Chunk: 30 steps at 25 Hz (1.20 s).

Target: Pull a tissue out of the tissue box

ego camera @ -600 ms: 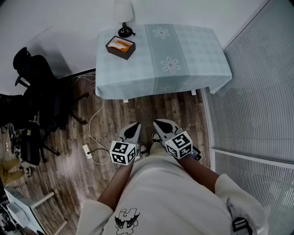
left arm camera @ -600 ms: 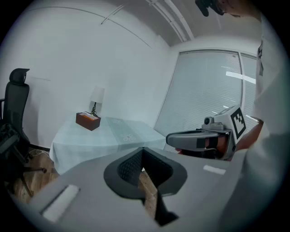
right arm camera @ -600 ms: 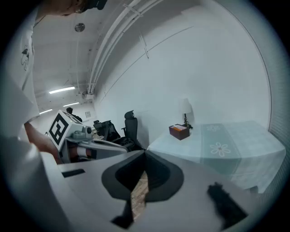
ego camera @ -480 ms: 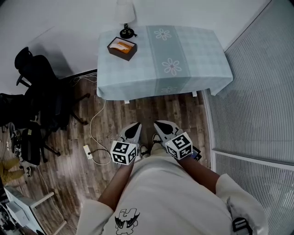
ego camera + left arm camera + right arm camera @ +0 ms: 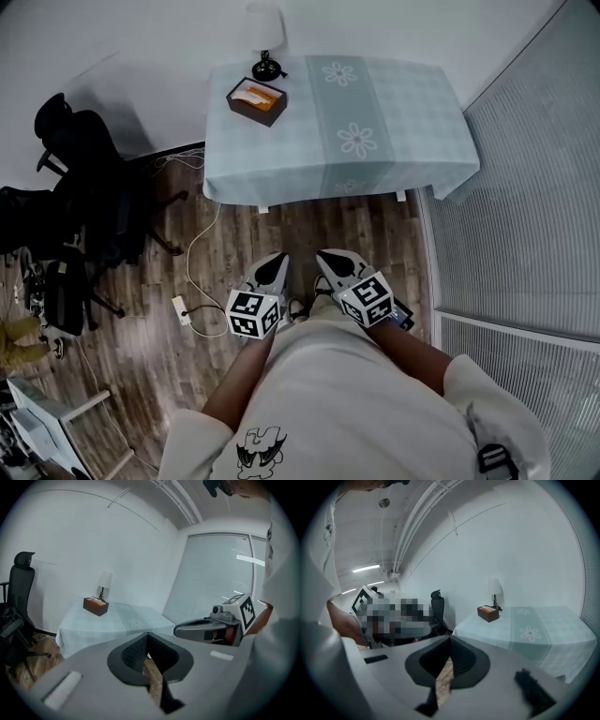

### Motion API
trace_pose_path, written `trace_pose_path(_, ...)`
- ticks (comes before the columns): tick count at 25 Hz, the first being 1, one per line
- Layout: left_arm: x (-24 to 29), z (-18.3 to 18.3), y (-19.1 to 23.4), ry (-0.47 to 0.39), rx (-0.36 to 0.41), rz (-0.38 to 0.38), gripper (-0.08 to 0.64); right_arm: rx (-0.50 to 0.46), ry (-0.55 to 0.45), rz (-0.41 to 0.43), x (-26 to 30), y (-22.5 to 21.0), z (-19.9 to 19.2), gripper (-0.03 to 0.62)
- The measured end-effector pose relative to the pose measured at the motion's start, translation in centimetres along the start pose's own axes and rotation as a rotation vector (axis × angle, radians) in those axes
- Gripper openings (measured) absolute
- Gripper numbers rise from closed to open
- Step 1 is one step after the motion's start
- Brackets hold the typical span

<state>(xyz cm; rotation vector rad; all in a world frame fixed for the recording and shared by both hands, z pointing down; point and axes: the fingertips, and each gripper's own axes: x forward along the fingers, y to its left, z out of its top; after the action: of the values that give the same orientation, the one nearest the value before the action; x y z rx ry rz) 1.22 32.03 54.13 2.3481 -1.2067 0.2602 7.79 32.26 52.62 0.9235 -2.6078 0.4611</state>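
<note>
A brown tissue box (image 5: 255, 100) with an orange-and-white top stands on the far left corner of a table under a pale blue cloth (image 5: 394, 122). It also shows far ahead in the left gripper view (image 5: 95, 606) and in the right gripper view (image 5: 488, 612). My left gripper (image 5: 276, 259) and right gripper (image 5: 325, 254) are side by side close to the person's body, over the wooden floor, well short of the table. Both point slightly downward. The left gripper's (image 5: 148, 634) jaws meet at the tips with nothing between them, and so do the right gripper's (image 5: 450, 637).
A white-shaded lamp (image 5: 266, 28) stands just behind the box. A black office chair (image 5: 80, 178) is to the left of the table. A power strip with a cable (image 5: 180, 309) lies on the floor at left. Pale slatted blinds (image 5: 525, 187) line the right side.
The table and box sit slightly lower and further right in the head view, from a small move of the head. Both grippers stay by the body, still shut.
</note>
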Motion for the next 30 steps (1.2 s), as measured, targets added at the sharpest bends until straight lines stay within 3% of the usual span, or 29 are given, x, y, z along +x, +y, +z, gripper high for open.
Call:
trace_pose_path(5, -1.3, -0.5, 1.1, -0.005, -0.019, 0.004, 0.006, 0.051, 0.013, 0.026, 1.2, 0.8, -0.3, 0.012)
trace_pose_path(16, -1.1, -1.7, 4.3, -0.011, -0.083, 0.009, 0.006, 0.075, 0.028, -0.001, 5.4, 0.8, -0.5, 0.012)
trace_pose_path(22, 4.2, 1.5, 9.2, -0.003, -0.078, 0.027, 0.006, 0.103, 0.019, 0.012, 10.7, -4.6, 1.4, 0.012)
trace_pose_path(30, 16.3, 10.6, 16.6, -0.004, -0.035, 0.039, 0.006, 0.067, 0.012, 0.071, 20.6, -16.1, 8.9, 0.012)
